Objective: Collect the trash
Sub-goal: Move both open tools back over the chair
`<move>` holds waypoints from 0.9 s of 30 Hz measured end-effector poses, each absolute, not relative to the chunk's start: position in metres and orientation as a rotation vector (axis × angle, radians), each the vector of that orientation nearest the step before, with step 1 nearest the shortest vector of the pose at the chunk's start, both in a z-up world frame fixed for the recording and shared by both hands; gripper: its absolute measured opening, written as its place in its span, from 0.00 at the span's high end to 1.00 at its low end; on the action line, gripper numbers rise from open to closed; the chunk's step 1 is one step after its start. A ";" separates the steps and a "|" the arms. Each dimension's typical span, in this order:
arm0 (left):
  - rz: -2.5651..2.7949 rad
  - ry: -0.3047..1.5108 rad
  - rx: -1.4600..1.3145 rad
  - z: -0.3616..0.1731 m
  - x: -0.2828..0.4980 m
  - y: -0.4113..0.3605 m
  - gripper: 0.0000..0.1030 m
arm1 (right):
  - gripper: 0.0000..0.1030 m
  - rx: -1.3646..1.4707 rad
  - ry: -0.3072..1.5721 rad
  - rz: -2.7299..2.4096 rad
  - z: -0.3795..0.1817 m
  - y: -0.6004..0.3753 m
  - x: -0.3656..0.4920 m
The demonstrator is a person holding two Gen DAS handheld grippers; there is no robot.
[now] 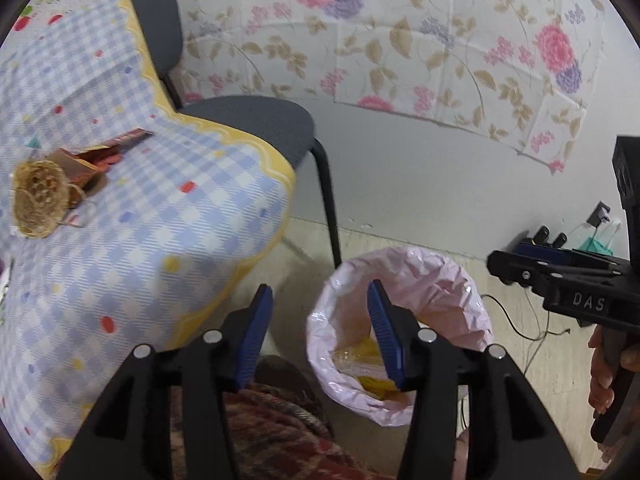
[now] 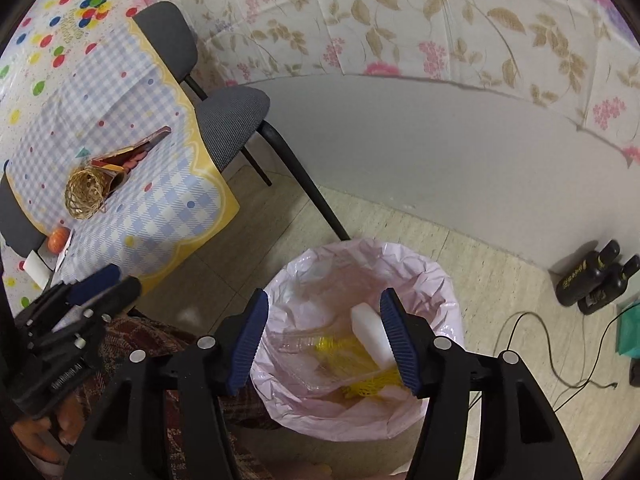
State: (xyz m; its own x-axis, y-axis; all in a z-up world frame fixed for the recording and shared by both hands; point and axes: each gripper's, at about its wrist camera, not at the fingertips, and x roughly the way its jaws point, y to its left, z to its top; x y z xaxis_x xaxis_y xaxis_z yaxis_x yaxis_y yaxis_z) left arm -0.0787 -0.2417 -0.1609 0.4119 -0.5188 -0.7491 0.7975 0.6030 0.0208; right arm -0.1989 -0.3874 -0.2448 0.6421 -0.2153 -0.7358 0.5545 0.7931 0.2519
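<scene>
Floral sheeting backs the pink-lined bin under our empty, spread right tongs, while remaining trash, a straw ball, lies up-left on the worktop, nearer our left tongs (also open).

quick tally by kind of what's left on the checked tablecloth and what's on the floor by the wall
On the tablecloth:
straw ball: 1
torn snack wrapper: 1
orange: 1
white block: 1
On the floor:
lined trash bin: 1
black bottles: 2
Total: 7
</scene>
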 end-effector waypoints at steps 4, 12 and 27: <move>-0.785 0.734 0.367 -0.144 -0.069 -0.216 0.49 | 0.45 0.419 0.724 -0.440 -0.235 -0.375 -0.191; -0.616 0.692 0.225 -0.119 -0.040 -0.147 0.37 | 0.45 0.334 0.658 -0.289 -0.207 -0.339 -0.148; -0.185 0.617 0.089 -0.094 0.041 -0.005 0.20 | 0.41 0.081 0.615 -0.003 -0.141 -0.235 -0.008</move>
State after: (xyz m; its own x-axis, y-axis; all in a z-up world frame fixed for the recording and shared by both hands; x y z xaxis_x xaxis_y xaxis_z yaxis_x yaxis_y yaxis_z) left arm 0.0407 -0.0052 -0.0937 0.7996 -0.1454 -0.5826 0.1987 0.9797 0.0282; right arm -0.0083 -0.2346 -0.1407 0.8166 0.0213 -0.5768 0.0272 0.9968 0.0753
